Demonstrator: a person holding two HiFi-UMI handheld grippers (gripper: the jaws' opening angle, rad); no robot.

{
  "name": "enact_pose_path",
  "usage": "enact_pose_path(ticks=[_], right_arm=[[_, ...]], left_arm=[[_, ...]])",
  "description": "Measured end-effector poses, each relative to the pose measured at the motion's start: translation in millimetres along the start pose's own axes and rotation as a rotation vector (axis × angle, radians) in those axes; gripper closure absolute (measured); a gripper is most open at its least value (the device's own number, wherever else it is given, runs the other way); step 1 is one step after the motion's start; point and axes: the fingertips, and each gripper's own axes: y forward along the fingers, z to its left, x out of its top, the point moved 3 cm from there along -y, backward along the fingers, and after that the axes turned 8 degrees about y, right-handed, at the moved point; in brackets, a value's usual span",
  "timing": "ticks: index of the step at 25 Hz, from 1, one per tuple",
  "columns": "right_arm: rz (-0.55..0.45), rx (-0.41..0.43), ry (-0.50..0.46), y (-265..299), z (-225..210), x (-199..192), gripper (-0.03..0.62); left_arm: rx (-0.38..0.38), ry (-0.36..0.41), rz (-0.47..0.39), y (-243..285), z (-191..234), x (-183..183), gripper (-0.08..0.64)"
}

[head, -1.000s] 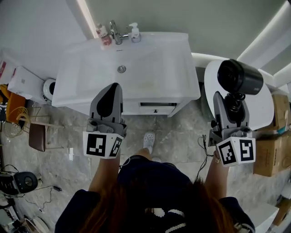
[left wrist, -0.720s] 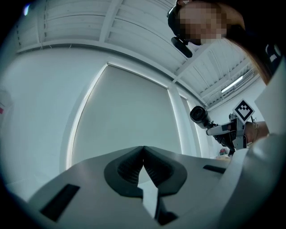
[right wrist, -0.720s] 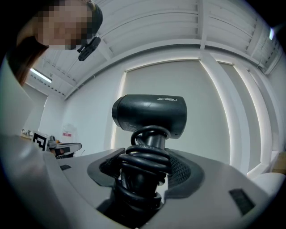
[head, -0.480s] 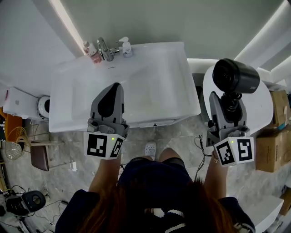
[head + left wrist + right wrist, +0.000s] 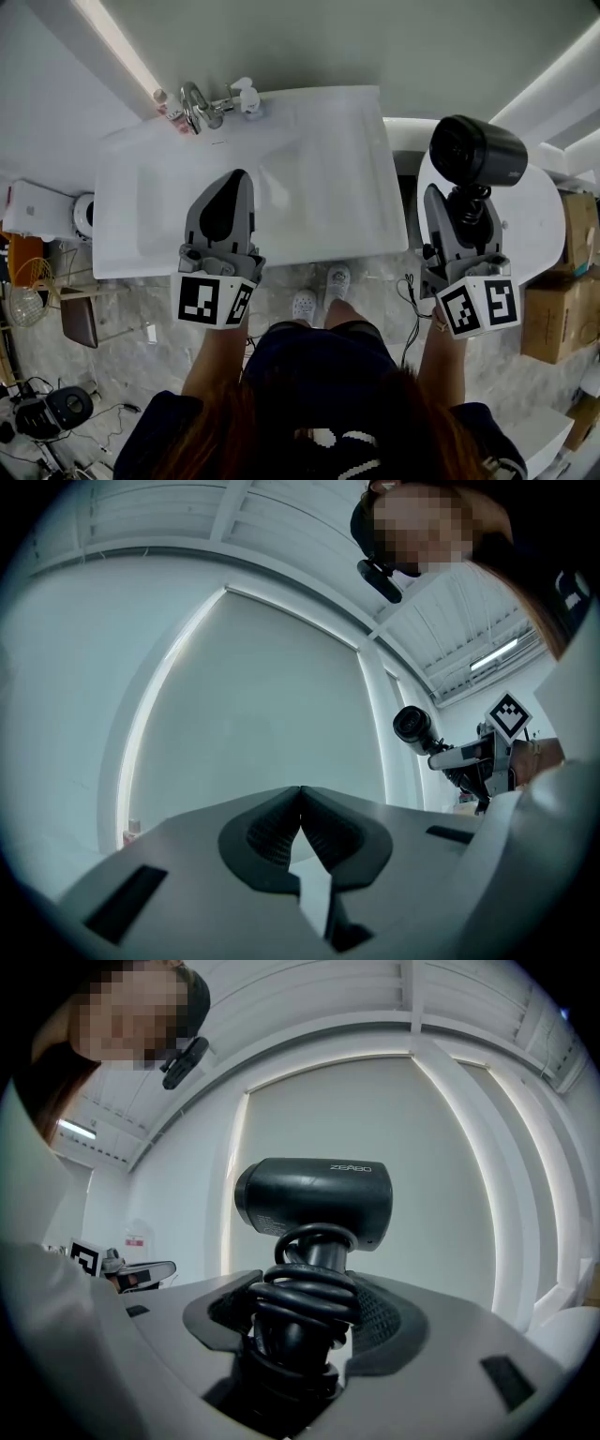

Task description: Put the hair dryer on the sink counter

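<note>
Left gripper [image 5: 300, 803]: jaws together, nothing between | Right gripper [image 5: 302, 1321]: jaws clamped on the cord-wrapped handle of hair dryer [image 5: 314, 1199], held upright, right of sink counter [image 5: 328, 202], not yet over it | Handling: likely rigid, top-heavy; wound cord cushions grip; hold at handle | Marking: barrel lettering apparently "ZEABO" | Far: faucet [image 5: 195, 101]

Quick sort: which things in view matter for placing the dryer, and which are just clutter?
Job:
- hair dryer, cord-wrapped handle clamped in right claw
- sink counter

Lying about:
- faucet
- soap dispenser
- round white table
- cardboard box
</note>
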Motion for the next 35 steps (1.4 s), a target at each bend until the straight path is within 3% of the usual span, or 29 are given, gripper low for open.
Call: enact_pose_path(ticks=[6, 15, 20, 28, 35], right_arm=[[0.081, 0.058, 0.032, 52.3, -35.8, -18.9, 0.301], [0.270, 0.110, 0.080, 104.7, -75.9, -86.8, 0.301], [0.376, 0.078, 0.120, 112.2, -86.9, -131.6, 0.301], [0.592, -0.019, 0.102, 126.3, -99.3, -223.7, 0.301], [0.766, -0.054, 0.102, 130.4, -105.3, -293.6, 0.301]], left_arm=[[0.057, -0.008, 0.011, 38.6, -7.9, -7.0, 0.541], [0.114, -0.036, 0.024, 81.0, -18.3, -21.8, 0.541], [0.081, -0.051, 0.042, 95.9, -24.1, -29.7, 0.541], [-0.020, -0.075, 0.035, 140.4, -11.4, -33.2, 0.541], [-0.050, -0.094, 0.069, 155.6, -3.6, -53.7, 0.541]])
